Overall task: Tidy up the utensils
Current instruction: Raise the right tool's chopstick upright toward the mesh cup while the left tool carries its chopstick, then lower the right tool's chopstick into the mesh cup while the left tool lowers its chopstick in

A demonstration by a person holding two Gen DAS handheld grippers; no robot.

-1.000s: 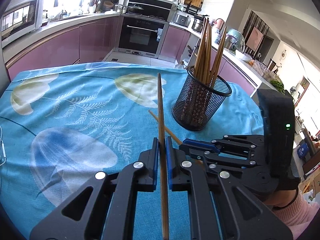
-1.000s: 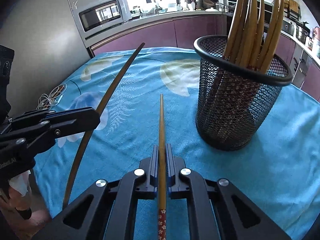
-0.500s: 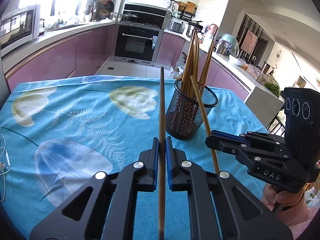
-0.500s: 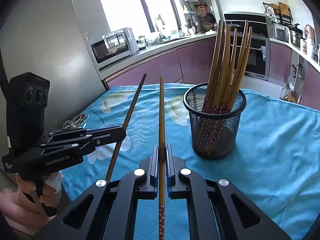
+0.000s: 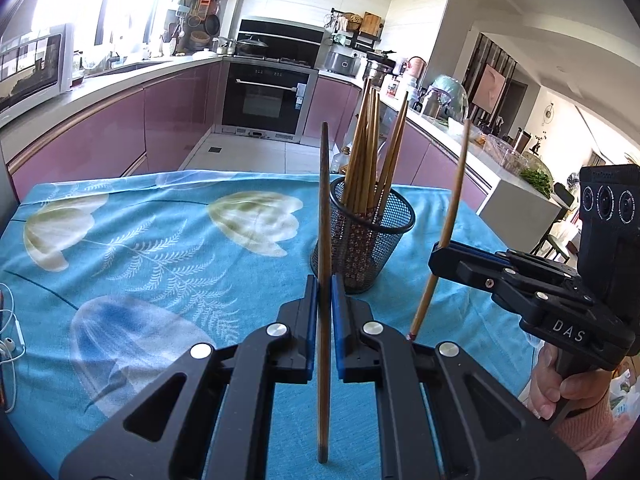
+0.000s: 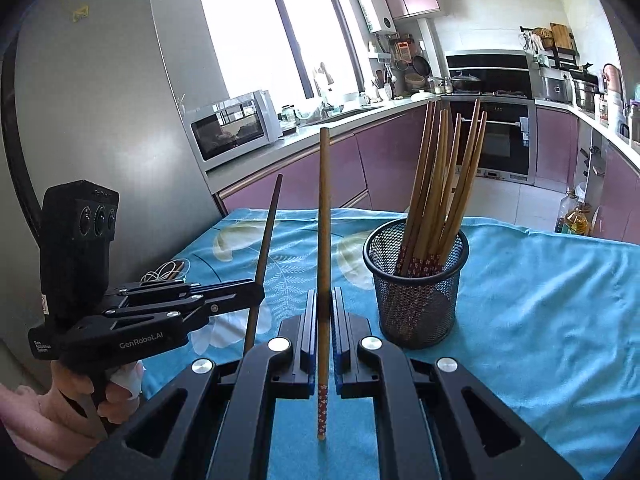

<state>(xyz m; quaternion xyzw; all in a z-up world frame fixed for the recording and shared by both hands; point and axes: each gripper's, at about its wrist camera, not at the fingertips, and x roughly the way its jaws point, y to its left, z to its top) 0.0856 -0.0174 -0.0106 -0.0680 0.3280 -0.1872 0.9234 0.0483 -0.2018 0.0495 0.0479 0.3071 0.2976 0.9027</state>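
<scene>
Mesh cup point(image 5: 362, 240): table point(image 5: 160, 240) centre, chopsticks bunched inside.
Left gripper point(image 5: 324, 296): clamped on chopstick point(image 5: 324, 208), cup at 1 o'clock.
Right gripper point(image 6: 325, 308): clamped on stick point(image 6: 324, 220), cup at 2 o'clock.

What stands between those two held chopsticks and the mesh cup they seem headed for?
Nothing visible. Each tool, left and right, grips one chopstick above bare cloth short of the mesh cup; the chopsticks already inside crowd its opening.
</scene>
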